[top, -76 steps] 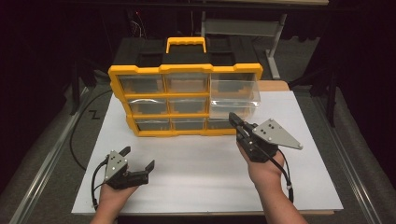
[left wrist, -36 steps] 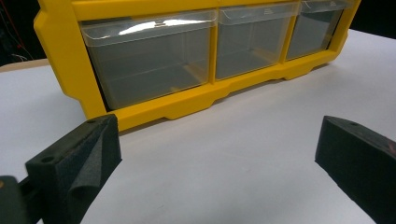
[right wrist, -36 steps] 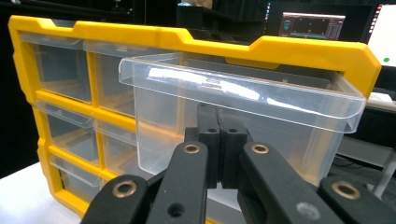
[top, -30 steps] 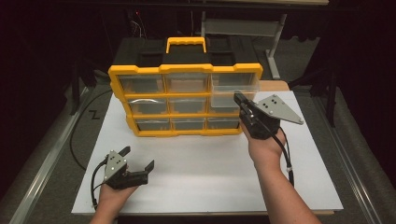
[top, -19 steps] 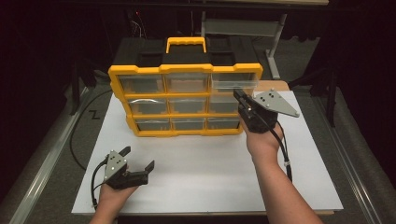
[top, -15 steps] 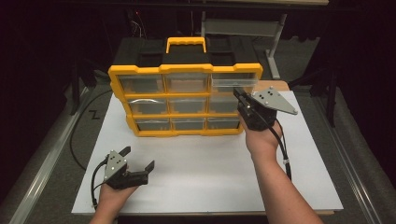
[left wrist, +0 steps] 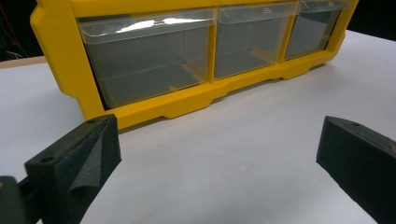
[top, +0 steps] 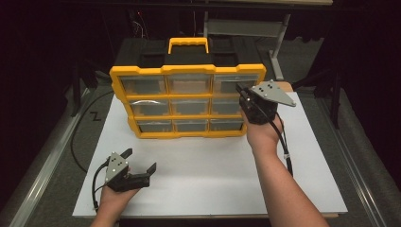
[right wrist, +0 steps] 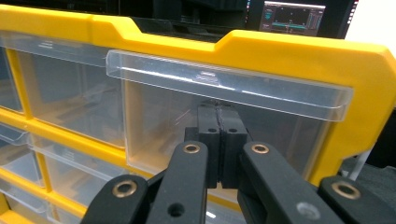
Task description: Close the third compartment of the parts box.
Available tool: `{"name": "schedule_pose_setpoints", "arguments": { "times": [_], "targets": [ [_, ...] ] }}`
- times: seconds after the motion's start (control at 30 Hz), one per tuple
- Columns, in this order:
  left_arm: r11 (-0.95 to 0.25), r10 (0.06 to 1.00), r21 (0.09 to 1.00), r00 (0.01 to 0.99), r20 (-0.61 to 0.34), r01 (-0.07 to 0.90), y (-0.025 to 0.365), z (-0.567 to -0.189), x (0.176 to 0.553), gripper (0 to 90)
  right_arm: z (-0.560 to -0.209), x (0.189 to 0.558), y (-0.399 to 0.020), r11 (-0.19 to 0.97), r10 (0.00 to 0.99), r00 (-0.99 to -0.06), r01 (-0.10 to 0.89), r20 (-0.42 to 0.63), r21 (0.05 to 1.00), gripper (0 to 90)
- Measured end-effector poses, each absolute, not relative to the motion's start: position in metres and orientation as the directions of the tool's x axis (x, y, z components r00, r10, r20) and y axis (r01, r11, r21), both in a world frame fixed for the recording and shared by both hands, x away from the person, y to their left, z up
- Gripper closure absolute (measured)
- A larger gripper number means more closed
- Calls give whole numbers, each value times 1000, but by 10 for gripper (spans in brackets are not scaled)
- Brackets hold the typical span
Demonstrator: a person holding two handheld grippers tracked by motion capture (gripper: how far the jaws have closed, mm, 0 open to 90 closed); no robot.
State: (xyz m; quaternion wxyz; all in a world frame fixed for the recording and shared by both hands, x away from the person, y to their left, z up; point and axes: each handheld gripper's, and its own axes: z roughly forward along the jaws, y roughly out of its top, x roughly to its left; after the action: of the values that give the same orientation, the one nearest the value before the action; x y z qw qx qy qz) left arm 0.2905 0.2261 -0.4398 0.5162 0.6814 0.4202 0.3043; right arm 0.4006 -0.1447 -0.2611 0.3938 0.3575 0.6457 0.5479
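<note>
The drawers look see-through, but it is hard to tell if anything lies inside them, and the back of the box (top: 187, 90) fades into the dark. In the right gripper view the tips of the jaws are partly lost against the shiny drawer front, so it is hard to say if they touch it. The box is yellow with a black top and a yellow handle, and it has nine clear drawers in three rows. It stands upright near the far edge of the white board (top: 213, 175), a bit toward the far left corner. The top right drawer (right wrist: 224, 116) has a long clear lip along its top. The right gripper (top: 242, 91) is right at the front of that drawer, just under the lip, with its jaws pressed together and nothing between them. The left gripper (top: 139, 161) rests near the near left corner of the board, well apart from the box, with its jaws wide apart and holding nothing.
</note>
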Motion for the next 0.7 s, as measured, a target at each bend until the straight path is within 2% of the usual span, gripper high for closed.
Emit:
{"name": "schedule_pose_setpoints", "arguments": {
  "times": [0.7],
  "targets": [
    [-108,884,959,466,-28,263,229,-440,293,6,-257,411,-139,165,900,-418,58,-126,985,900]
  ]
}}
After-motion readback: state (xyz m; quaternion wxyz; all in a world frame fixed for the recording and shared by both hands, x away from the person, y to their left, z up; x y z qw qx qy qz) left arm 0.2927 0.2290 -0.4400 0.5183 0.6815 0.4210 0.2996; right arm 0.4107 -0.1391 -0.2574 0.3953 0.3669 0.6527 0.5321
